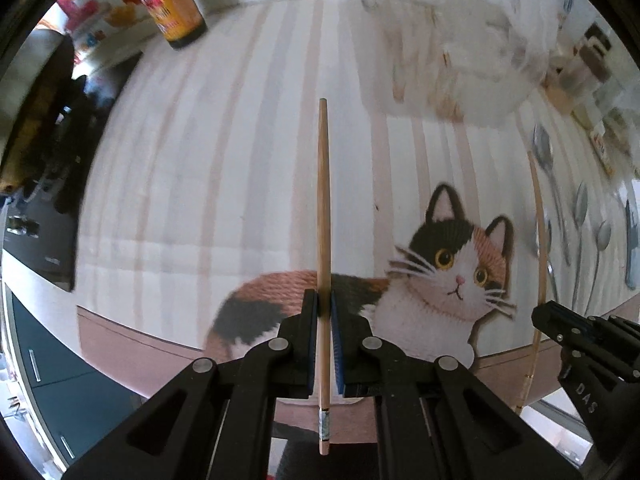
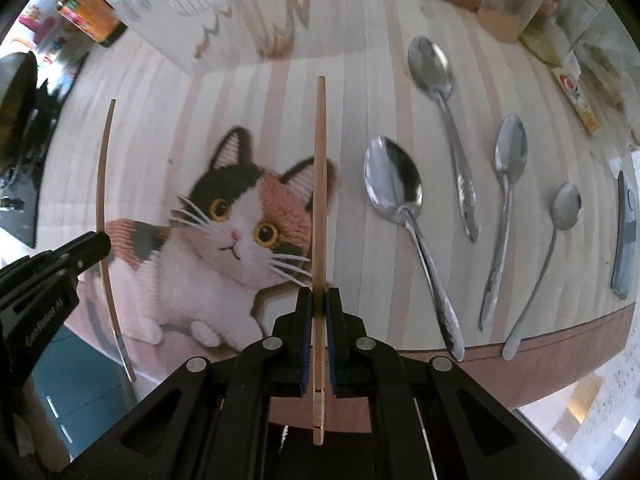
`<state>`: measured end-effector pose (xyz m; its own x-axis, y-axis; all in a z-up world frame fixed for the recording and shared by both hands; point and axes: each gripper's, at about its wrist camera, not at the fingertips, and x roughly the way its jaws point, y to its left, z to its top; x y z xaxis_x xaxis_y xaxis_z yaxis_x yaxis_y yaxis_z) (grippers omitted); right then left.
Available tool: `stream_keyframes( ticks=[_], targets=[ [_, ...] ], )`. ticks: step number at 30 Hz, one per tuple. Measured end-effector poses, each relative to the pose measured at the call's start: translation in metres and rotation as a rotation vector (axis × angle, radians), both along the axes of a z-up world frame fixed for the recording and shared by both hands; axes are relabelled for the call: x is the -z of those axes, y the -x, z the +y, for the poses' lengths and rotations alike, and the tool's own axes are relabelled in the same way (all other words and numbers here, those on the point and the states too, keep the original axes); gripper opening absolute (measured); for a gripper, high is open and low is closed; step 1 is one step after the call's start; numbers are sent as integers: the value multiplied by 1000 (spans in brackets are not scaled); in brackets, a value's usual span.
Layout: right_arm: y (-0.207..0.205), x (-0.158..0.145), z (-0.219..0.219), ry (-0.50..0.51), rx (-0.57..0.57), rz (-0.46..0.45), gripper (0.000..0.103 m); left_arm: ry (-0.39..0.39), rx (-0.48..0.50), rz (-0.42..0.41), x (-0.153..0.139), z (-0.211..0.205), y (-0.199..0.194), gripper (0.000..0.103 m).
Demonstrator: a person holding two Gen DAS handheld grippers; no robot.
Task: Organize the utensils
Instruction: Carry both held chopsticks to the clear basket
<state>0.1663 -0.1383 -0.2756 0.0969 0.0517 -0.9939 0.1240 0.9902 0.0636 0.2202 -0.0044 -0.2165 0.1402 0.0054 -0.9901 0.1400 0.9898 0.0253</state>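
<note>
Left tool point(image 1: 324, 312): we are clamping one wooden chopstick point(image 1: 324, 208) between nearly closed pads, its thin end pointing to 12 o'clock and its banded butt trailing below the jaws.

Right tool point(image 2: 319, 308): we are pinching a second chopstick point(image 2: 319, 200) the same way, also pointing to 12 o'clock.

Risks: each stick is being held near its back end by a narrow grip, so we judge it could pivot or slide if a tip knocks something. With the two tools working close together, the sticks could cross or strike each other.

Surroundings: below both sticks, a cat-print mat point(image 2: 224, 216) is covering the surface. At 1 to 3 o'clock of the right tool, four metal spoons point(image 2: 394, 182) are lying apart. At 12 o'clock, a clear holder point(image 2: 248, 4) is standing, blurred; its wall could catch a tip. At 11 o'clock, an orange can point(image 1: 170, 4).
</note>
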Motion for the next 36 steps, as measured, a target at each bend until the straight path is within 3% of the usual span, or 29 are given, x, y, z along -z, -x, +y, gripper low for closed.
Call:
stream_keyframes(
  ticks=[10, 16, 21, 27, 31, 36],
  targets=[
    [-2, -70, -15, -61, 2, -129, 7, 83, -57, -137, -78, 22, -14, 4],
    [-24, -118, -23, -103, 13, -232, 7, 145, -46, -234, -129, 18, -33, 4],
    [-56, -149, -31, -112, 21, -308, 7, 188, -27, -282, -154, 3, -68, 4],
    [-115, -177, -49, -138, 36, -367, 7, 208, 1, -307, -168, -15, -121, 4],
    [-159, -176, -56, -163, 53, -358, 7, 205, 12, -285, -164, -30, -157, 4],
    [-208, -157, -61, -196, 82, -314, 7, 217, -3, -200, -140, -41, -201, 4]
  ],
)
